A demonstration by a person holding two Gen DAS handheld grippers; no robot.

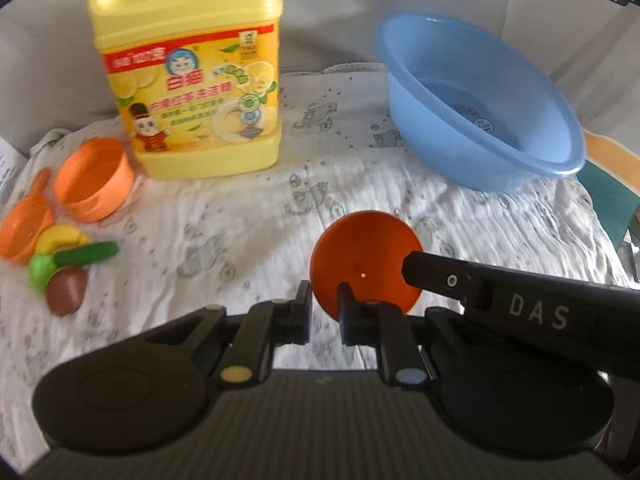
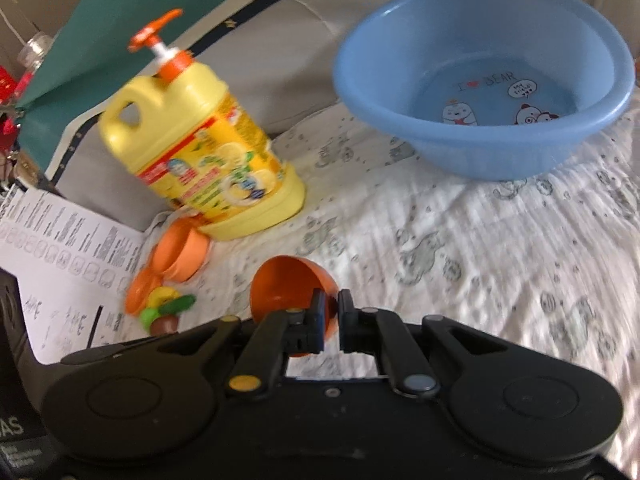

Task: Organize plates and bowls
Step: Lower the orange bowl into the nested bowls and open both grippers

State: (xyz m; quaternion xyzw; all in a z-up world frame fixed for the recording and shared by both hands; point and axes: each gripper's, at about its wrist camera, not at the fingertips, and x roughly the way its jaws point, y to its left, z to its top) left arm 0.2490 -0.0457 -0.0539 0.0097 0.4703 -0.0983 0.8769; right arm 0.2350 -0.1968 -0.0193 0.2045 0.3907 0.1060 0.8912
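Both grippers clamped one small orange bowl (image 1: 360,256) — left gripper (image 1: 325,304) pinched its near rim, right gripper (image 2: 331,312) its other edge — over the white cloth (image 1: 240,208), blue basin (image 1: 480,104) beyond.

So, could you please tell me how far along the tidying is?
Nothing looks done yet: the blue basin holds no dishes. In hand: both grippers, left gripper and right gripper, grip one orange bowl. Left: the orange cup and orange dish.

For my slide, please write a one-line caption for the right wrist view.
Both grippers' fingers pinch one small orange bowl above the printed cloth, between the yellow detergent jug and the blue basin.
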